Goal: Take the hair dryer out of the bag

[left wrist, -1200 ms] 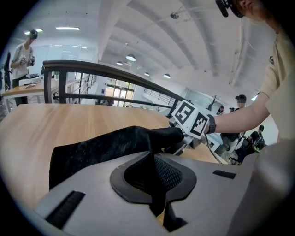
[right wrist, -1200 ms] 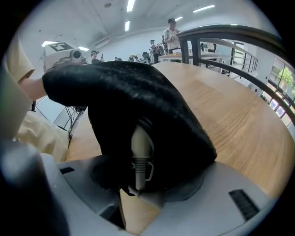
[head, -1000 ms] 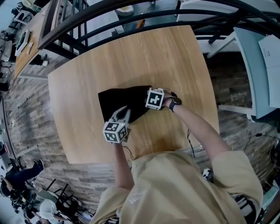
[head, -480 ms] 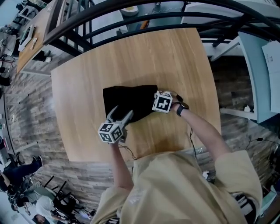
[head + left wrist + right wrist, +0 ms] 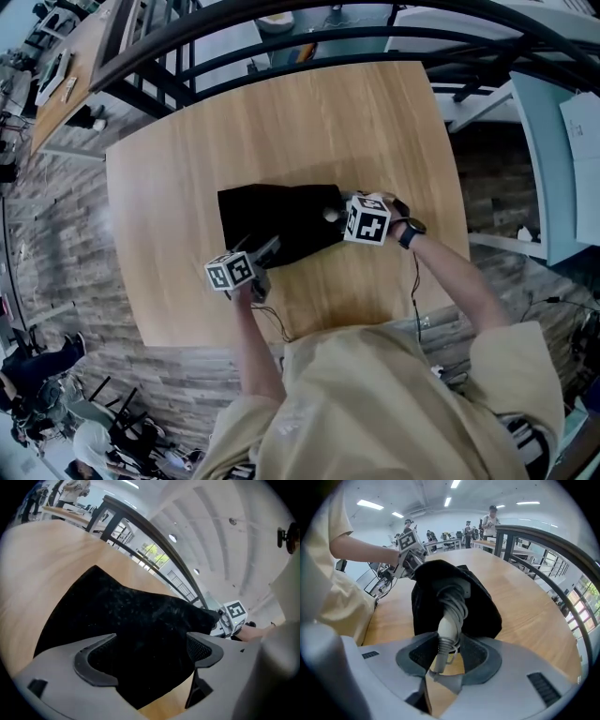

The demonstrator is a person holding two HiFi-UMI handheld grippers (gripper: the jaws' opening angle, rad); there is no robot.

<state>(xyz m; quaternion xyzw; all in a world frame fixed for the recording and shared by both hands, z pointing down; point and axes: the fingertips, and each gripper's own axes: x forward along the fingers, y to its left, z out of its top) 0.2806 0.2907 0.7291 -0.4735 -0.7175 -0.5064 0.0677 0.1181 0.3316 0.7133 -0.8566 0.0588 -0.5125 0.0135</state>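
**Hair dryer's handle clears the bag's mouth**

Head view first: the black bag (image 5: 272, 220) lies flat in the middle of the table (image 5: 281, 112). The left gripper (image 5: 261, 253) sits at its near edge and the right gripper (image 5: 337, 217) at its right end. All this view gives of the prize is a small pale spot between gripper and cloth.

The right gripper view turns that spot into the hair dryer (image 5: 451, 609): a grey-white handle with its cable (image 5: 457, 595) wound round it. The cord end is pinched between the right gripper's 2 jaws, and the rest is still buried in the bag's open mouth.

Only the left gripper view shows that gripper's 2 jaws — wide apart and opening. Black cloth lies between and below them, and neither pad presses on it.

Against 1 second ago, the left jaws were nearly together and now they gape. In the head view the right gripper's marker cube (image 5: 367, 217) has slid right, off the bag. The pale handle at the mouth was not visible then.

The dryer's long axis runs from the right jaws into the bag — roughly right to left across the table in the head view. The cord end points at the right gripper. The head end is hidden inside the bag.
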